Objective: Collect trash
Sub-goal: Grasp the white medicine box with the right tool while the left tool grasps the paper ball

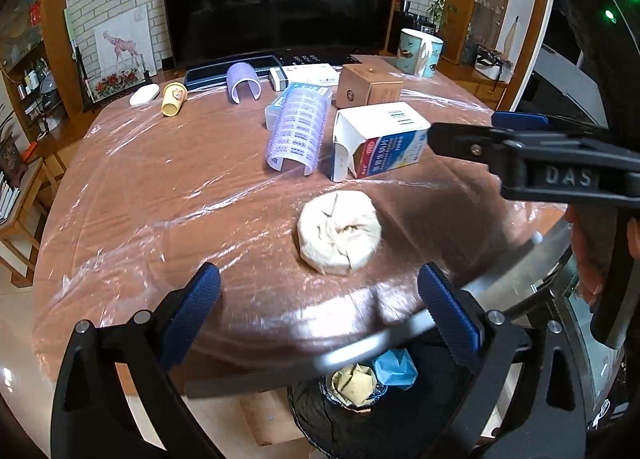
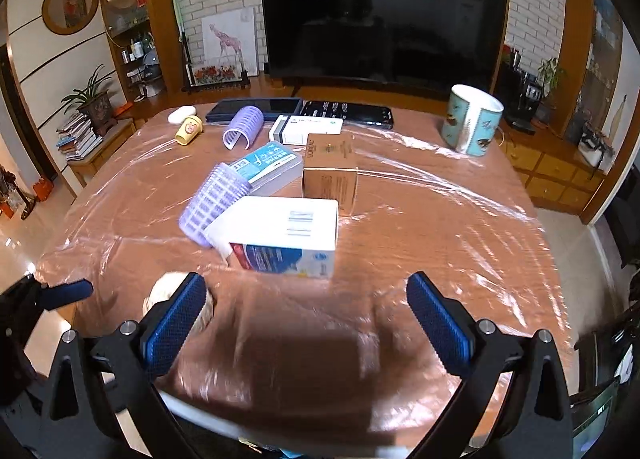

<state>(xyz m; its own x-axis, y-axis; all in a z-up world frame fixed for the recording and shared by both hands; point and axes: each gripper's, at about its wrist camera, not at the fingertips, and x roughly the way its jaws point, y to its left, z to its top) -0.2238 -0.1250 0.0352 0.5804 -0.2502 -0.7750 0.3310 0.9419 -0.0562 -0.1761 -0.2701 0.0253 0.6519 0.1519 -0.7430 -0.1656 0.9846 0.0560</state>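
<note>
Home living room, large television (image 2: 384,19), giraffe painting (image 2: 229,44), houseplant (image 2: 90,93)

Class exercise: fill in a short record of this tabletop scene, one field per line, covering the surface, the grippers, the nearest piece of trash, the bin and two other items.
surface: brown table under clear plastic film
left gripper: open, nothing between its pads
right gripper: open, nothing between its pads
nearest trash: crumpled paper wad near the table's front edge
bin: black-lined trash bin below the table edge, crumpled paper and something blue already inside
opened carton: lying on its side behind the wad
mug: upright at the far right
</note>
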